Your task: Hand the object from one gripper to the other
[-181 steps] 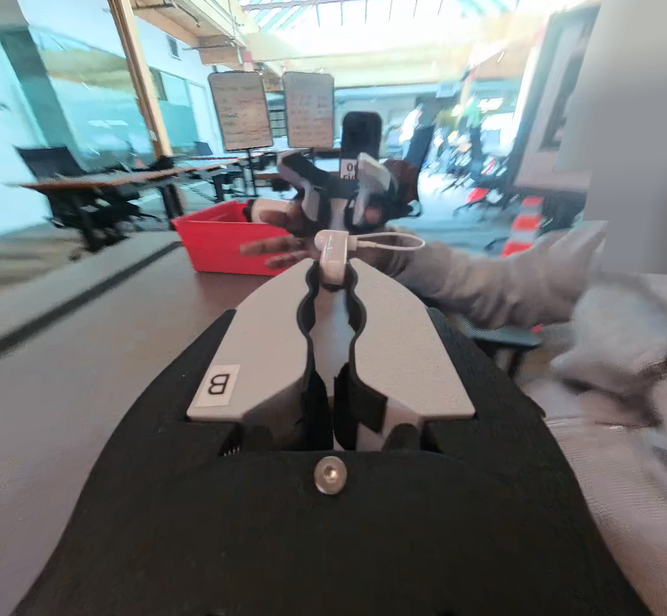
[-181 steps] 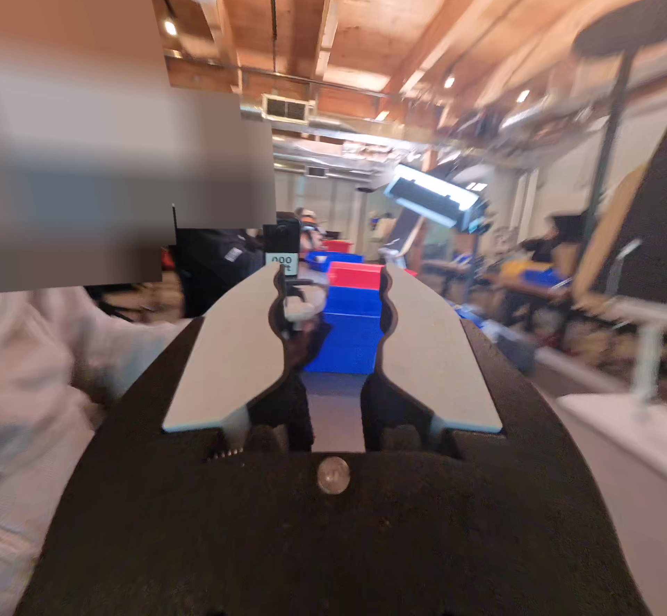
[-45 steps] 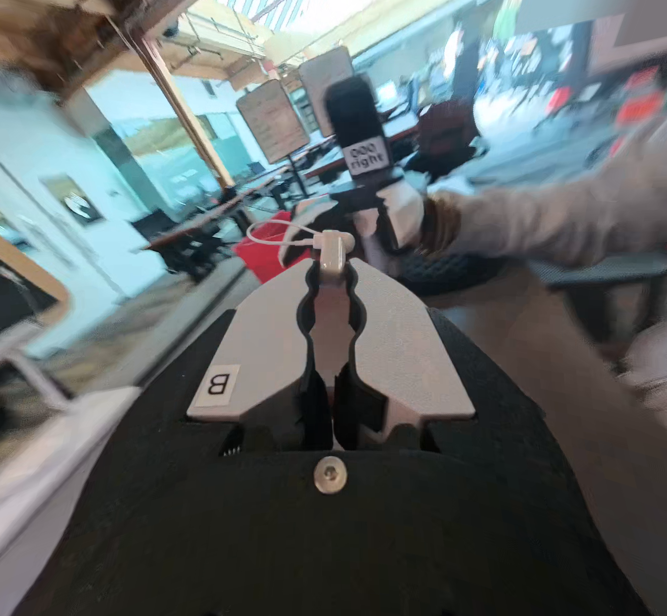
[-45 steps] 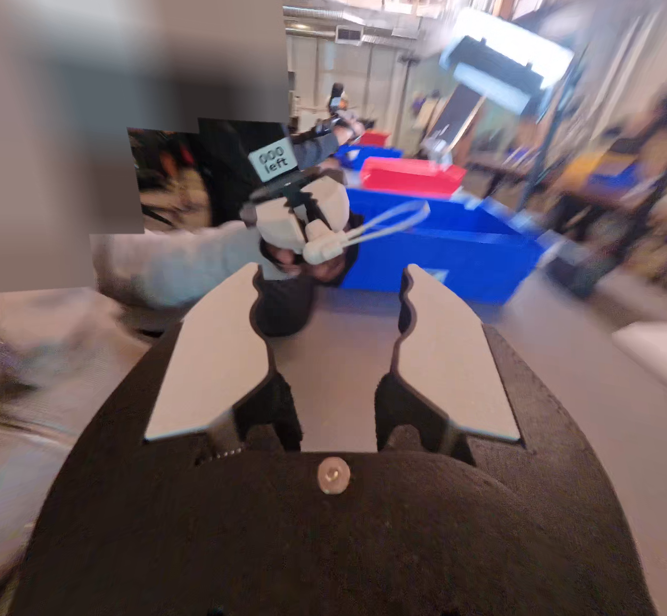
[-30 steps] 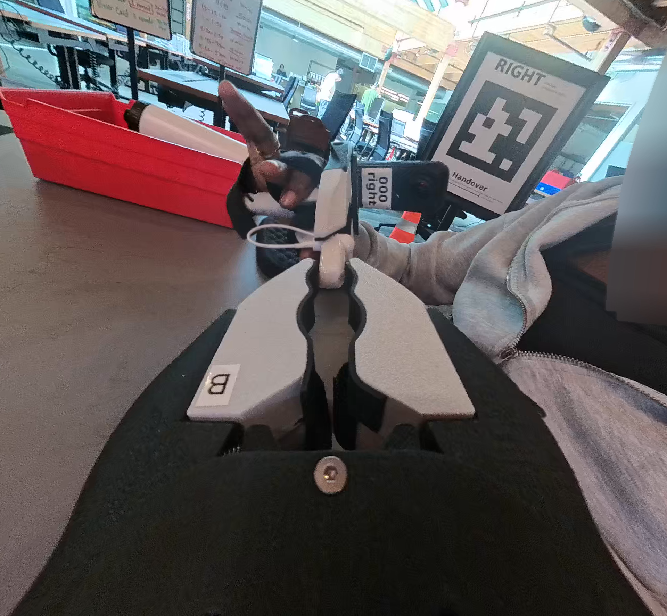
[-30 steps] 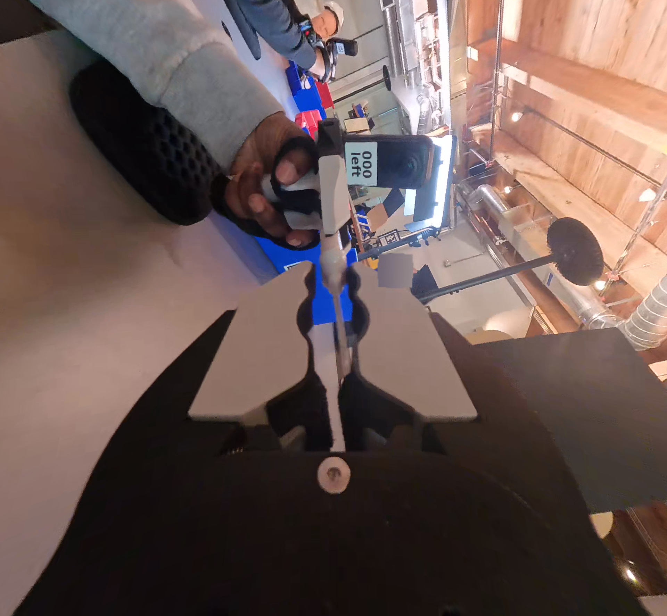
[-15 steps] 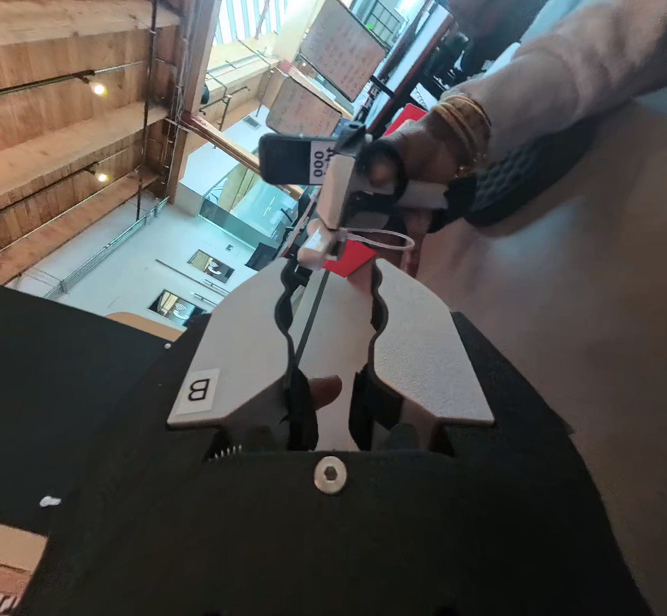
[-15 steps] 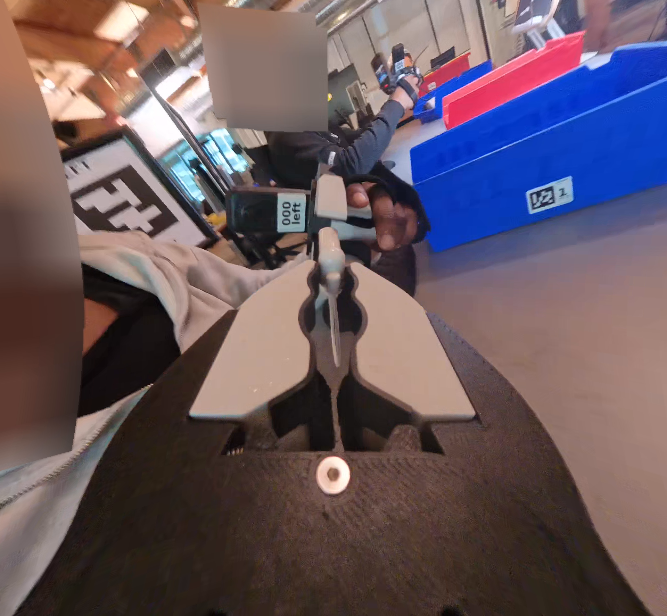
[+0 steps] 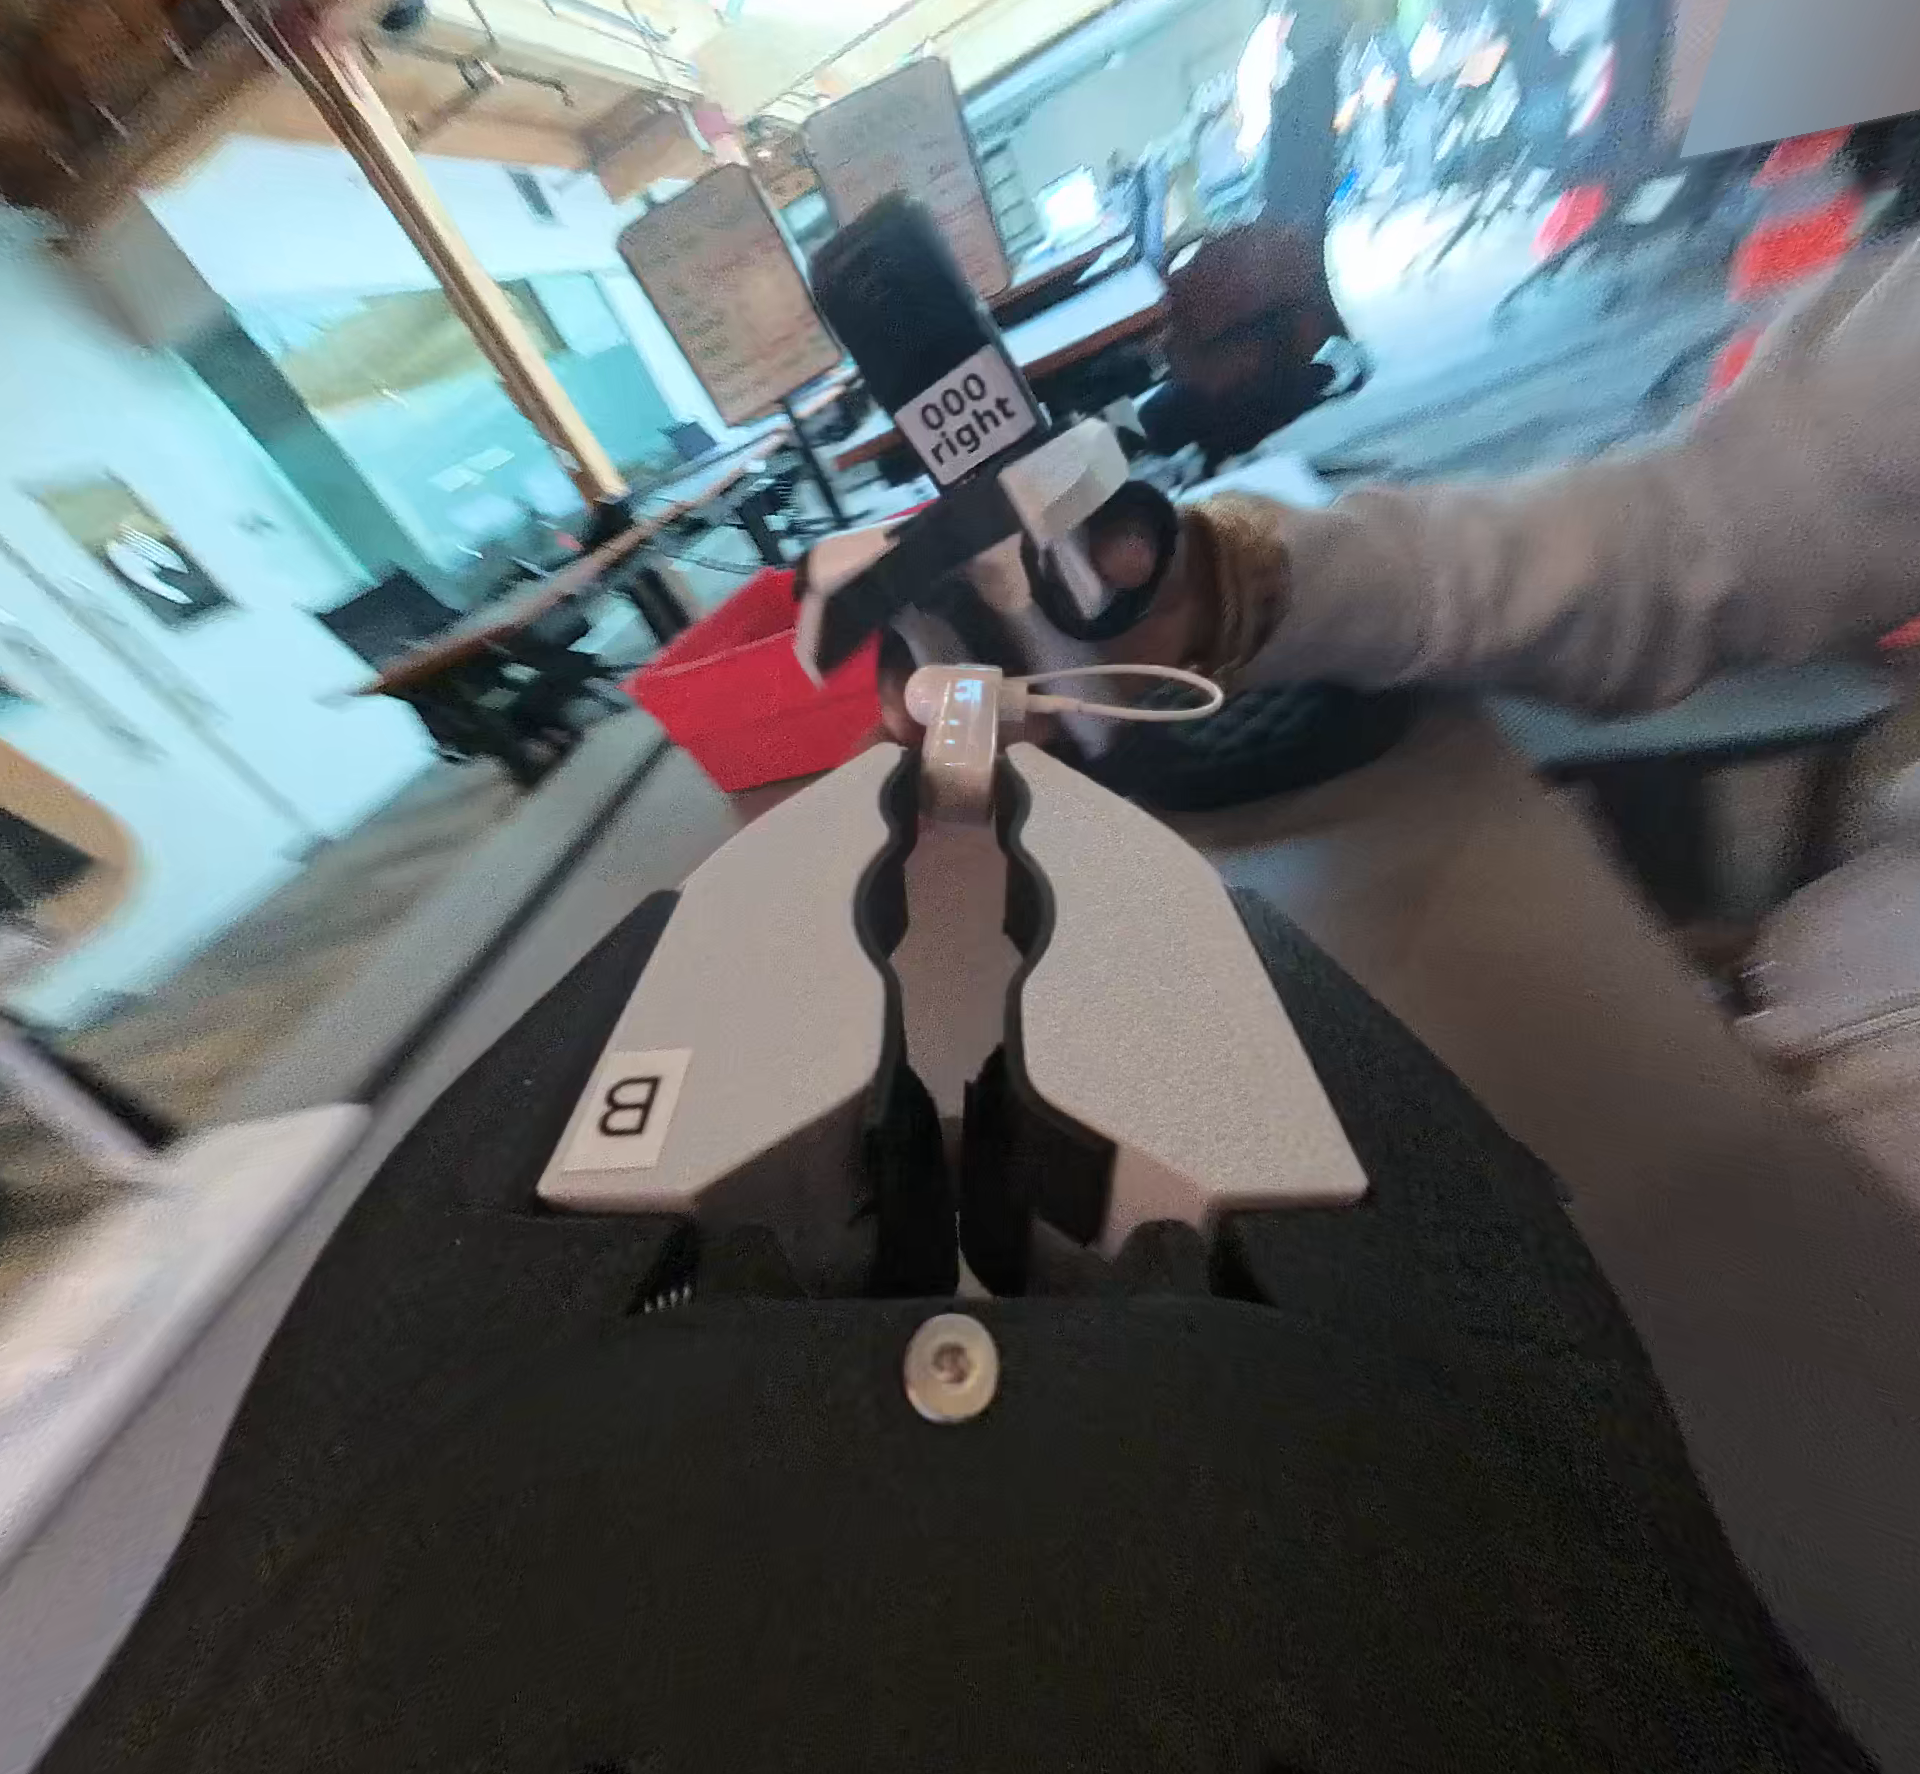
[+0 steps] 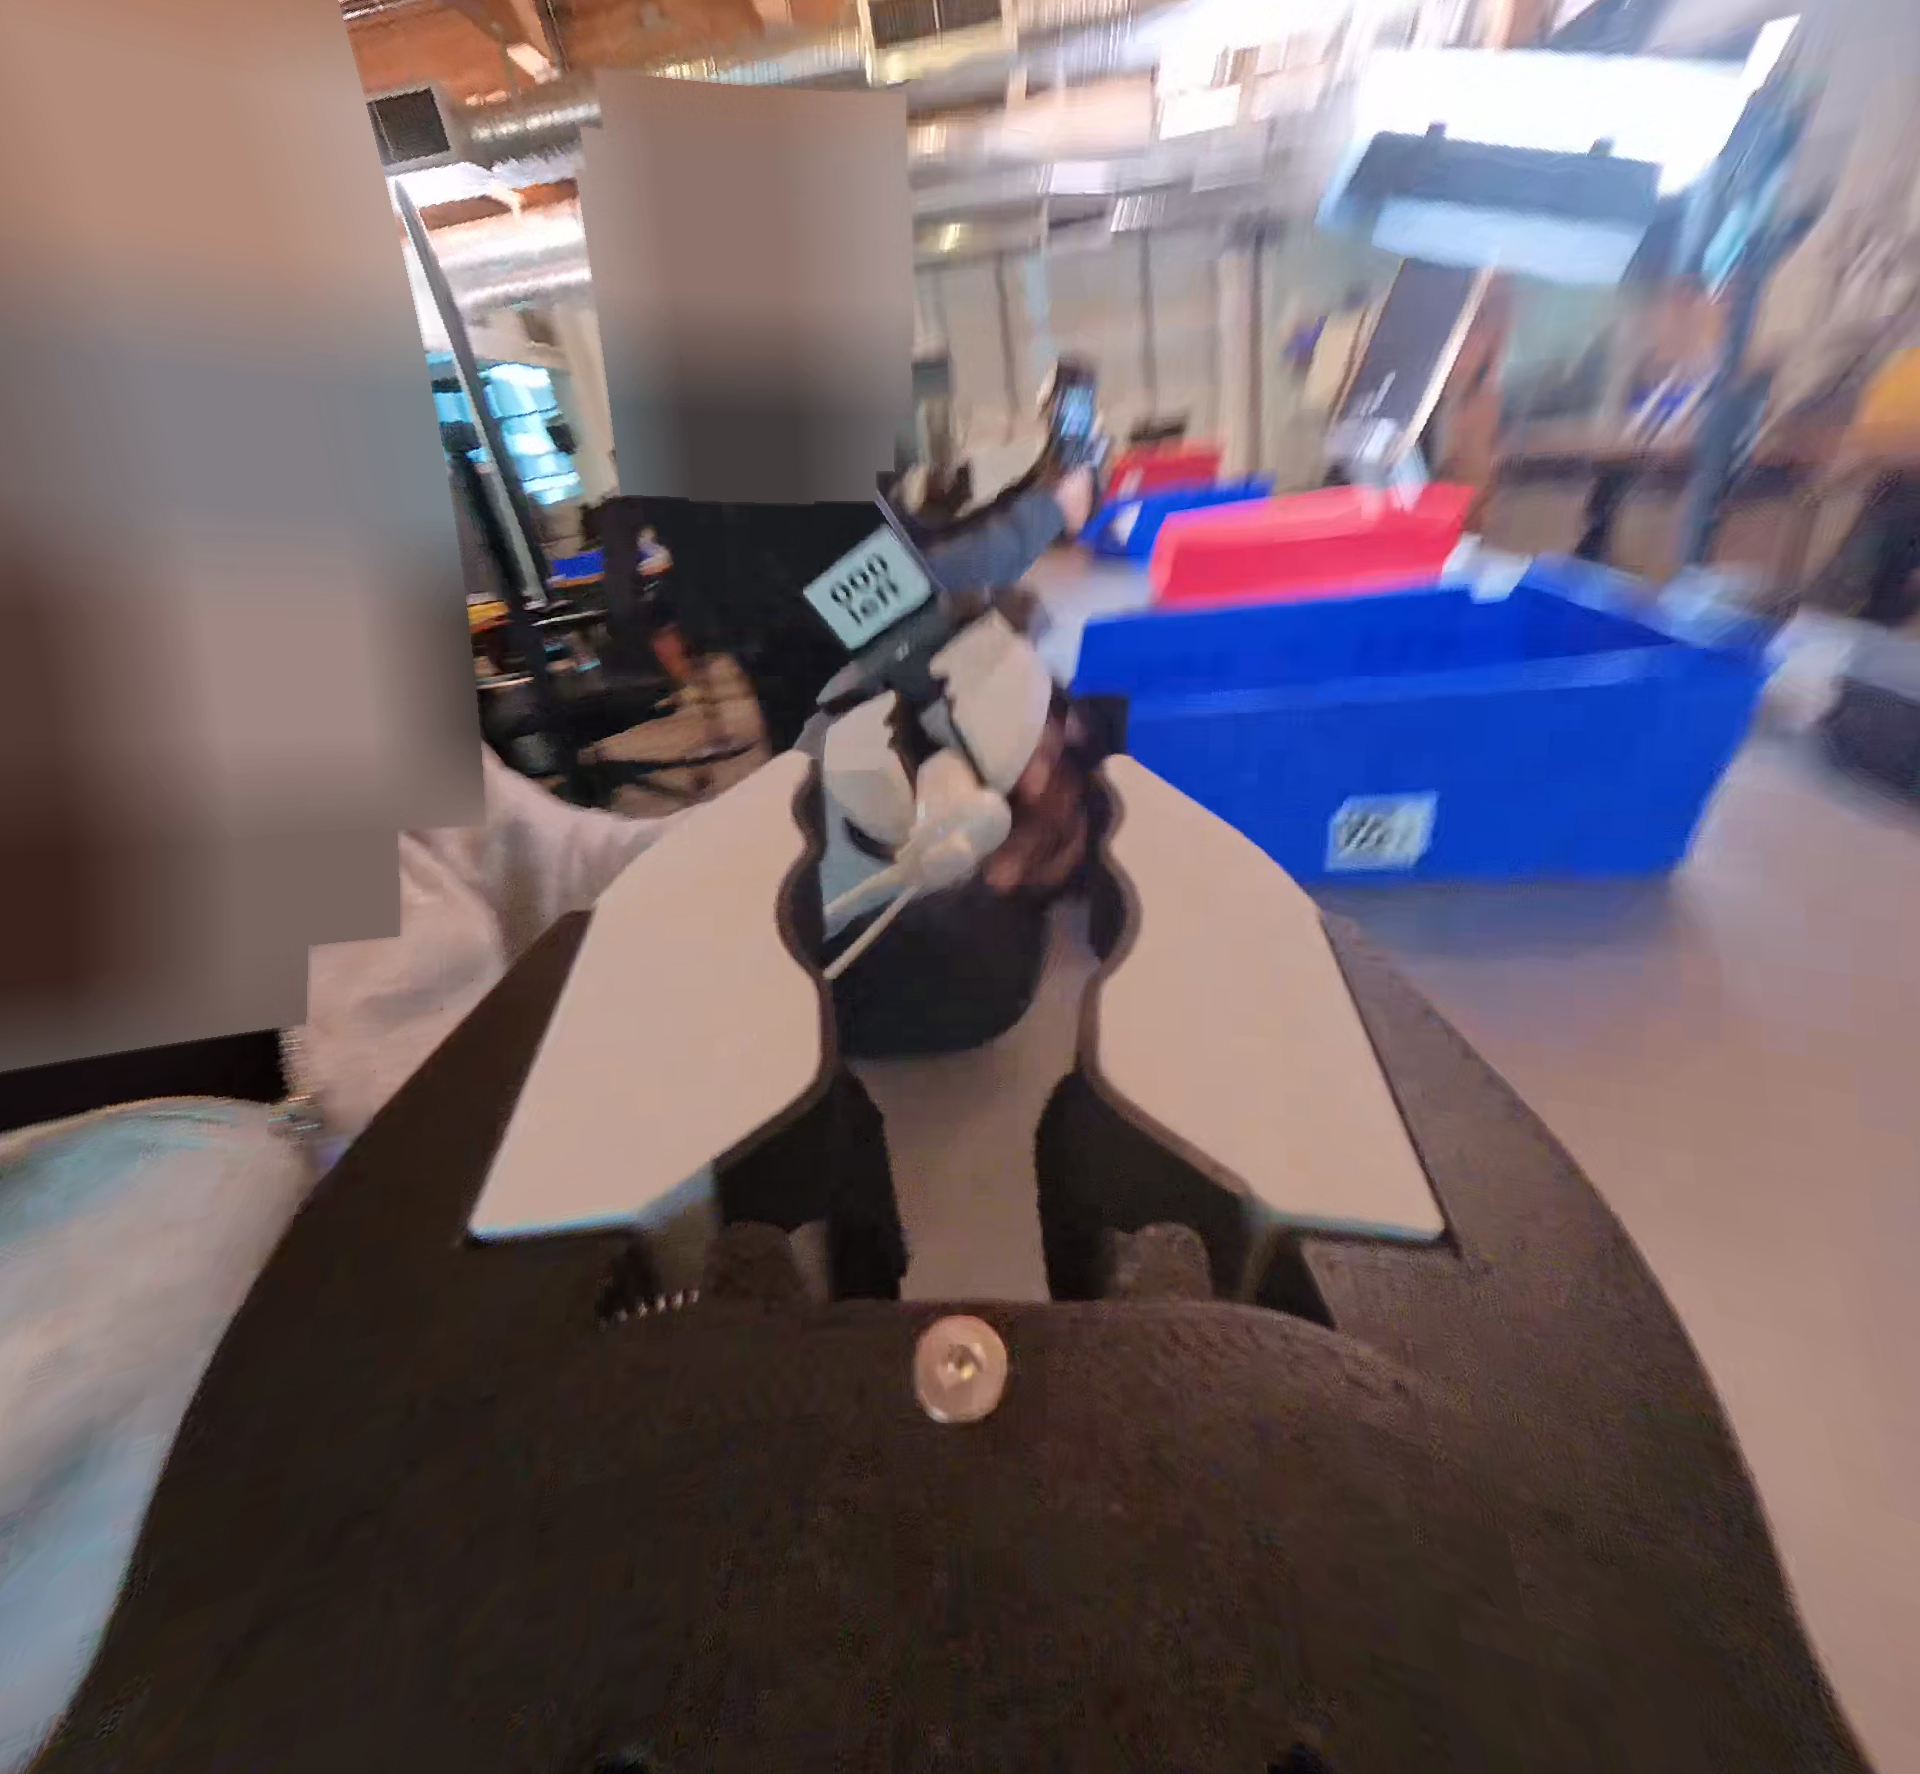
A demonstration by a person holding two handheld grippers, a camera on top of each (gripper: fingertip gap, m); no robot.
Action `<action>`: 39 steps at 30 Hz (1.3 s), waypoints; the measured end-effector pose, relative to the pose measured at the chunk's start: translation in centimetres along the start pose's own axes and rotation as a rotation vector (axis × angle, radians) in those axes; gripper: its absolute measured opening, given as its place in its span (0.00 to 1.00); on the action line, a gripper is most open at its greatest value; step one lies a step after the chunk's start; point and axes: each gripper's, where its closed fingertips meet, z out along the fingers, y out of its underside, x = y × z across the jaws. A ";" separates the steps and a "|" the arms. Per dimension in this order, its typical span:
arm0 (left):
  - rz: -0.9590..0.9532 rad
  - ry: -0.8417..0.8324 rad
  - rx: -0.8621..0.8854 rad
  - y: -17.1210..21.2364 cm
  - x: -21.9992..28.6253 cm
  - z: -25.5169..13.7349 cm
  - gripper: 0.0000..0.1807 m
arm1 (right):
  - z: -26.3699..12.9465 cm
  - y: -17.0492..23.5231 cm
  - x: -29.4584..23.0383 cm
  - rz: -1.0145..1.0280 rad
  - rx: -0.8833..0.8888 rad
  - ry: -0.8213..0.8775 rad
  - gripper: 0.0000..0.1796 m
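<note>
A small white adapter with a thin looped cable (image 9: 961,716) sticks out of the tips of my left gripper (image 9: 956,768), which is shut on it above the table. My right gripper (image 9: 956,571) shows just behind it, held by a hand in a grey sleeve, with its jaws apart. In the right wrist view my right gripper (image 10: 956,779) is open and empty. The left gripper (image 10: 935,737) faces it a short way ahead, holding the adapter (image 10: 961,836) with its cable hanging toward me. Both views are motion-blurred.
A red bin (image 9: 758,696) stands on the grey table (image 9: 1351,893) behind the grippers. A black round honeycomb pad (image 9: 1247,748) lies under the right arm. A blue bin (image 10: 1455,716) and a red bin (image 10: 1309,540) stand to the right. Whiteboards (image 9: 727,301) stand far back.
Half a second ago my right gripper was shut on the adapter and the left was open. Now the left is shut on it and the right is open and apart.
</note>
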 end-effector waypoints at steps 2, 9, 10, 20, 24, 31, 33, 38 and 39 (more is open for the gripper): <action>-0.218 0.079 0.058 -0.5 -0.1 -0.5 0.07 | -0.9 -2.3 -0.2 -0.218 0.123 0.062 0.28; -0.646 0.267 0.080 -0.2 0.7 -0.7 0.07 | -0.3 0.5 -1.0 -1.064 -0.120 0.185 0.29; -0.657 0.284 0.073 -0.1 1.0 -0.6 0.07 | 0.2 1.2 -1.1 -1.153 -0.158 0.188 0.29; -0.638 0.326 0.056 0.0 2.2 0.0 0.08 | 1.5 3.3 -1.2 -1.273 -0.262 0.178 0.08; -0.189 0.088 0.111 -0.8 0.6 0.0 0.29 | 1.0 1.9 -0.8 -0.857 -0.181 0.160 0.08; 0.487 -0.076 -0.060 1.0 1.3 1.2 0.27 | 0.3 2.2 -0.4 0.170 -0.121 -0.078 0.07; 0.513 -0.076 -0.069 1.2 1.3 1.3 0.22 | 0.2 2.1 -0.6 0.244 -0.107 -0.113 0.07; 0.585 -0.091 -0.082 1.2 1.4 1.4 0.17 | 0.4 3.1 -0.7 0.295 -0.165 -0.120 0.07; 0.586 -0.085 -0.087 1.3 1.4 1.4 0.14 | 0.5 3.3 -0.7 0.303 -0.172 -0.121 0.07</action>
